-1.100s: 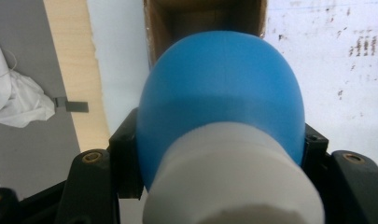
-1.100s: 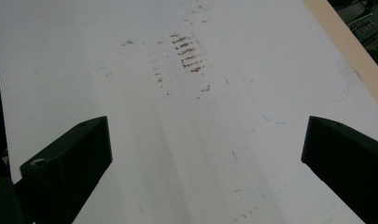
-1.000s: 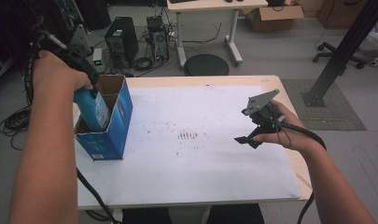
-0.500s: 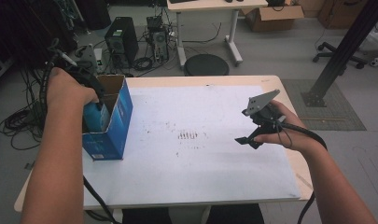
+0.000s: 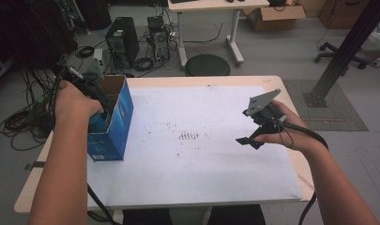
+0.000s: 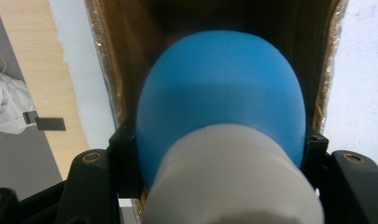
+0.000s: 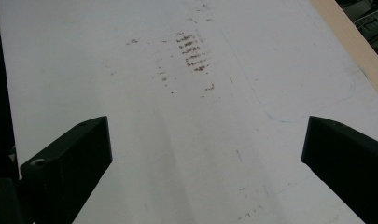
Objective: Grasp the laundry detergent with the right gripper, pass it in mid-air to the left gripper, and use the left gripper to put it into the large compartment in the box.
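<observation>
A: High view first. One blue carton stands open at the table's nine o'clock edge, on the white sheet. Any printing on the box is too blurred to read. The left hand holds the left gripper down into the carton's mouth, with a blue object just visible beneath it.

B: And the other side?

A: The right hand holds the right gripper above the sheet at three o'clock, well apart from the carton, with one grey three-cornered plate on top. One patch of brown marks sits mid-sheet.

B: Left gripper view?

A: It gives what the high view hides: the two jaws are closed against the sides of the blue object, which is rounded and has a white end toward the camera. The brown cardboard walls of the carton surround it. No label shows.

B: Right gripper view?

A: The right gripper has its two jaws spread wide and empty above the sheet, with the brown marks at twelve o'clock.
</observation>
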`<action>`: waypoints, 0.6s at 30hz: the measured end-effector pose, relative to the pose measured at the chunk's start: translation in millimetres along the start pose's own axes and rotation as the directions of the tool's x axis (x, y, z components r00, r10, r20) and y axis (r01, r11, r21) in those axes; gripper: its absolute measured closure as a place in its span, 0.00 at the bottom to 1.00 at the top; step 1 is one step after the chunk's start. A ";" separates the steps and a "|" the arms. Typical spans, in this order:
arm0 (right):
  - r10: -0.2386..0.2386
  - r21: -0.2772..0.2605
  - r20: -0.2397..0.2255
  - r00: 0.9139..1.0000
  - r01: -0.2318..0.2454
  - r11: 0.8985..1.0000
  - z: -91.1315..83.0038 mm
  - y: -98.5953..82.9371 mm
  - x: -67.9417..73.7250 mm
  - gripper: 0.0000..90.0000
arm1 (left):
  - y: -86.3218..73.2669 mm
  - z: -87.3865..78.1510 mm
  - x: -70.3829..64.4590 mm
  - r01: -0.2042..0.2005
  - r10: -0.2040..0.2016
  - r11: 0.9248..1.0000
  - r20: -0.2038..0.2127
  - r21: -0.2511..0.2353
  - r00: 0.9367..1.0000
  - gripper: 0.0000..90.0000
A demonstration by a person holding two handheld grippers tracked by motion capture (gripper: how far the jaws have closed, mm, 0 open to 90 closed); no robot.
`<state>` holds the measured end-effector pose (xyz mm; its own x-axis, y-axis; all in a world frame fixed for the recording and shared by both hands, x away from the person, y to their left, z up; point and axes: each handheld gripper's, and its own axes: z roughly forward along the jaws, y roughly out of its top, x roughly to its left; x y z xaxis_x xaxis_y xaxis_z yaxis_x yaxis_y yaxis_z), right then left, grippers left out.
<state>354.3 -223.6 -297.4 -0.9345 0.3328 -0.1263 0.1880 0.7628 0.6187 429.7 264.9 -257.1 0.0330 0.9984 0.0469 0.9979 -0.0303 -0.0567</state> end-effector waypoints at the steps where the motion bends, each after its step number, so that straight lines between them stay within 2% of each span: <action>1: 0.001 -0.003 -0.003 1.000 -0.001 1.000 0.0 0.0 -0.1 0.02 | 0.0 1.6 0.0 -0.001 0.001 1.000 -0.001 -0.002 1.000 0.42; 12: 0.005 -0.010 -0.012 1.000 -0.005 1.000 -0.7 0.4 -0.5 0.02 | -0.3 17.0 3.2 -0.006 0.006 1.000 -0.006 -0.004 1.000 0.42; 18: 0.009 -0.011 -0.011 1.000 -0.009 1.000 0.6 0.7 -0.5 0.02 | 0.2 20.1 1.8 -0.013 0.013 1.000 -0.002 -0.005 1.000 0.42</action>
<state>355.0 -222.9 -297.4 -0.9360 0.3336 -0.1121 0.1934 0.7537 0.6281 428.9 267.7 -277.1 0.0459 0.9978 0.0478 0.9977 -0.0434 -0.0521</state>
